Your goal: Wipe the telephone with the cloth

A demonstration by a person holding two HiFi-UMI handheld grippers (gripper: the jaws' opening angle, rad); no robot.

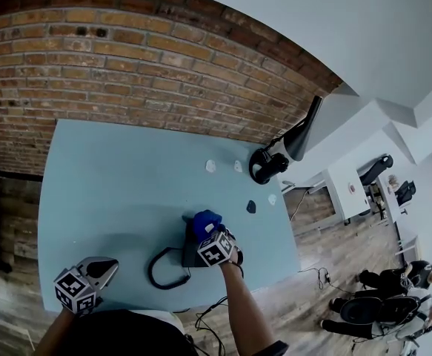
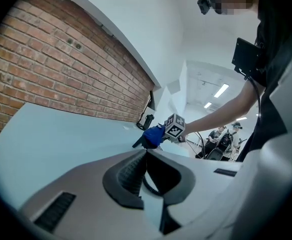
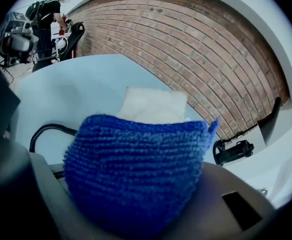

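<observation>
Blue knitted cloth [image 3: 135,174] bunched on dark telephone [image 1: 188,248].

Blue cloth [image 3: 135,174], pale-blue table [image 1: 112,191]

You have before you one table [image 1: 104,184], one telephone [image 1: 189,252], one blue cloth [image 1: 205,219], three small white bits [image 1: 210,166] [image 1: 238,166] [image 1: 273,199], one small dark bit [image 1: 251,206], one black clamped device [image 1: 267,165], and two grippers, the left gripper [image 2: 146,170] and the right gripper [image 1: 207,234].
</observation>
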